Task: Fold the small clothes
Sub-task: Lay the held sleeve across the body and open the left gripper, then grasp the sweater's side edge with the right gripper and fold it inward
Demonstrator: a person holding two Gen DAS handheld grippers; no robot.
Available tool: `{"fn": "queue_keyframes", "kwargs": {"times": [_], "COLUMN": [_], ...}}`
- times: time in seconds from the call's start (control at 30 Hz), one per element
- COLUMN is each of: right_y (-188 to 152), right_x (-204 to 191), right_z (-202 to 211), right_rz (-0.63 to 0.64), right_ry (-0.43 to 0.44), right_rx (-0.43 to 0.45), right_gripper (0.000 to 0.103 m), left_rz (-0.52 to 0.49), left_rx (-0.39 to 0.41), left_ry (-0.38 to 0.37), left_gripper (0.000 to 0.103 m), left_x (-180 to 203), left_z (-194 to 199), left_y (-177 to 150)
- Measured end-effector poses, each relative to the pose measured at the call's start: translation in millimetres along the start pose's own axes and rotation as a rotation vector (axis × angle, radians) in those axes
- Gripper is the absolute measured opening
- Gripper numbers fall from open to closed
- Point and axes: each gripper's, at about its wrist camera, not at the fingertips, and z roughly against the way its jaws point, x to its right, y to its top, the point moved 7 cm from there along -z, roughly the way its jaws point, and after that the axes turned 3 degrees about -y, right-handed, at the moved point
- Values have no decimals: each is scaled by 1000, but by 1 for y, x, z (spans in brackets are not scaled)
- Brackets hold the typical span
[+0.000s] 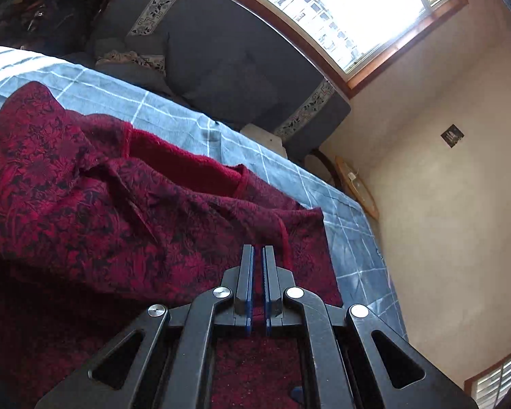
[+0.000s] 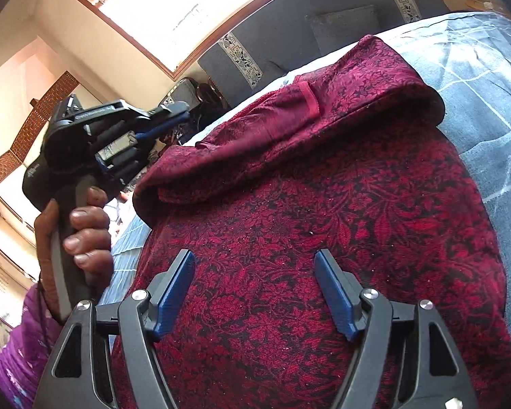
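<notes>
A dark red garment with a black floral pattern (image 1: 95,204) lies on the blue checked bedsheet (image 1: 173,112); one part is folded over the rest, showing a plain red lining (image 1: 184,163). My left gripper (image 1: 258,250) hangs over the garment's edge, shut, with nothing seen between its pads. In the right wrist view a hand (image 2: 85,235) holds that left gripper (image 2: 173,116) up in the air at the left, clear of the cloth. My right gripper (image 2: 253,255) stands open just above the flat part of the garment (image 2: 323,225), nothing between its fingers. The folded-over flap (image 2: 289,129) lies beyond it.
A dark grey padded headboard with patterned bands (image 1: 221,51) and grey cushions (image 1: 143,54) run along the far side of the bed. A bright window (image 1: 340,10) is above. A round wooden object (image 1: 357,187) leans on the wall past the bed's corner.
</notes>
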Motion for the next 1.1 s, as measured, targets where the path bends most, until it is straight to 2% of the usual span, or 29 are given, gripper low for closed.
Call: {"fn": "queue_keyframes", "kwargs": {"times": [0.1, 0.2, 0.23, 0.27, 0.33, 0.4, 0.47, 0.57, 0.67, 0.73, 0.77, 0.83, 0.87, 1.0, 1.1], "right_y": [1, 4, 6, 9, 30, 59, 88, 124, 139, 137, 133, 130, 129, 146, 157], "right_x": [6, 10, 10, 11, 9, 6, 5, 14, 30, 37, 39, 37, 37, 32, 41], "right_z": [3, 7, 8, 11, 15, 17, 10, -12, -46, -66, -73, -79, -81, -49, -21], "right_rz": [-16, -45, -63, -83, -82, -39, -21, 19, -3, -21, -22, 26, 39, 94, 105], "right_ry": [14, 44, 61, 78, 78, 37, 26, -65, -135, -165, -172, -207, -229, -254, -280], "right_rx": [2, 1, -7, -10, -4, 9, -3, -21, -101, -143, -155, -150, -154, -23, 28], "right_gripper": [71, 71, 71, 72, 73, 73, 73, 73, 73, 72, 68, 9, 8, 7, 7], "left_rz": [14, -4, -20, -37, -59, -58, -20, 99, 112, 106, 101, 98, 102, 147, 181], "left_rx": [-19, 74, 108, 146, 230, 274, 276, 266, 283, 287, 289, 289, 291, 301, 314], "left_ry": [-23, -14, 13, 63, 178, 249, 268, 212, 233, 245, 252, 256, 261, 263, 255], "left_gripper": [4, 8, 15, 30, 51, 52, 52, 52, 53, 53, 53, 54, 54, 58, 59], "left_x": [1, 0, -2, -9, -30, -53, -74, -98, -106, -106, -105, -103, -104, -109, -115], "left_z": [-7, 19, 30, 42, 59, 74, 79, 79, 78, 78, 76, 74, 74, 77, 80], "left_y": [-19, -30, -34, -37, -42, -44, -51, -55, -51, -52, -51, -50, -50, -48, -47]}}
